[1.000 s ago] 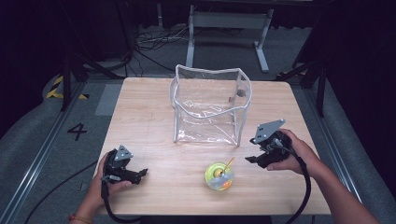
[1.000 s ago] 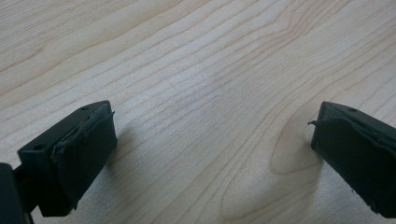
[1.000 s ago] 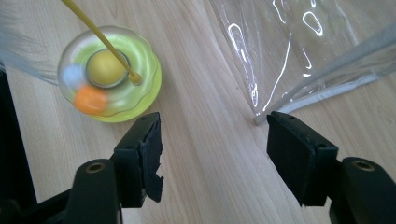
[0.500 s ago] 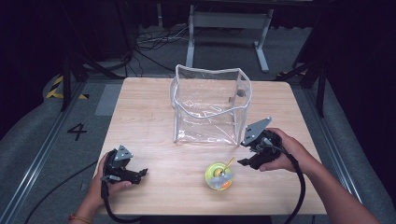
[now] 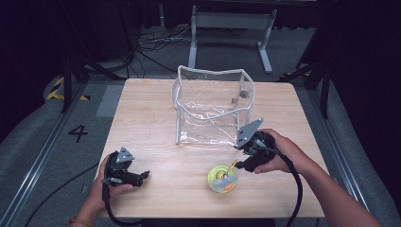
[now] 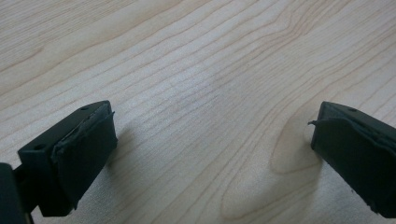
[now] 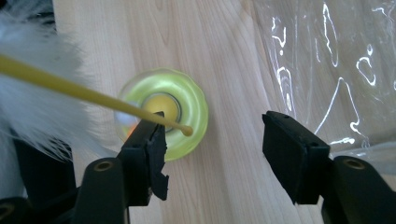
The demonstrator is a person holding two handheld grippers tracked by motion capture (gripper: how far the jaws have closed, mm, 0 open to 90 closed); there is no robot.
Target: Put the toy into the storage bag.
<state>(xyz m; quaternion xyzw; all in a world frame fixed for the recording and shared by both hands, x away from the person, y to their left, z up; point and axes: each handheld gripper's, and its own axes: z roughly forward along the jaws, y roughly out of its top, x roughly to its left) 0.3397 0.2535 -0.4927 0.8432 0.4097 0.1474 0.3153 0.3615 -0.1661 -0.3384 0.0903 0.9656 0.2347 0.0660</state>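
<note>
Just beyond my right gripper (image 7: 212, 154), on the pale wooden table (image 5: 151, 123), sits the small round yellow-green toy with an orange centre (image 7: 164, 112), a thin yellow stick (image 7: 93, 93) and a tuft of white feather (image 7: 32, 88) slanting out of it. My jaws stand well apart with nothing between them. In the right gripper view the toy lies off to the side of one jaw, not in the middle of the gap, and the stick runs slantwise across that jaw's tip. So I judge I'd need to shift sideways toward the toy before closing. In the high view the toy (image 5: 222, 178) is near the front edge, just beside my right gripper (image 5: 241, 163) and well apart from my left gripper (image 5: 142, 176), so the right hand is plainly the nearer. My left gripper (image 6: 210, 154) rests low over bare wood, jaws wide apart, holding nothing. Behind the toy stands the clear plastic open-topped bag with a white rim (image 5: 213, 106), upright and apparently empty, close beside my right hand (image 5: 279, 151).
</note>
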